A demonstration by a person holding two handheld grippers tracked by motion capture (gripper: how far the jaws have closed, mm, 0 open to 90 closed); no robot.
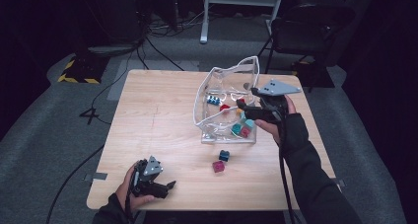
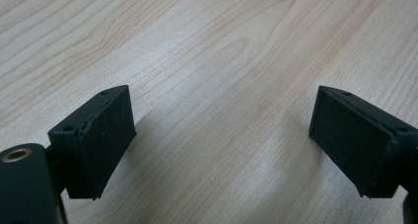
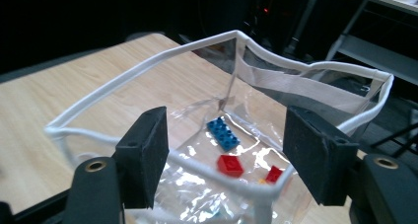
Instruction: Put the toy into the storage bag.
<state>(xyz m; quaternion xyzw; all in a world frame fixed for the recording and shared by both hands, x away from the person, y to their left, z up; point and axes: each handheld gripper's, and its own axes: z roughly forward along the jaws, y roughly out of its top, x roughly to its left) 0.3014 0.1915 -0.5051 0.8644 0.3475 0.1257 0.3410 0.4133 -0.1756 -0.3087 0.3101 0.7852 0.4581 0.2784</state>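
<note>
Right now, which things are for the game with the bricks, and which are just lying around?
Likely for the job:
clear bag
blue brick in it
dark blue brick on the table
pink brick

Just around:
chair
floor cables

Left gripper [image 2: 222, 140] over bare table [image 2: 212, 46]

The two black jaws stood wide apart with nothing between them. Pale wood grain ran beneath, and each jaw cast a soft shadow on the table.
</note>
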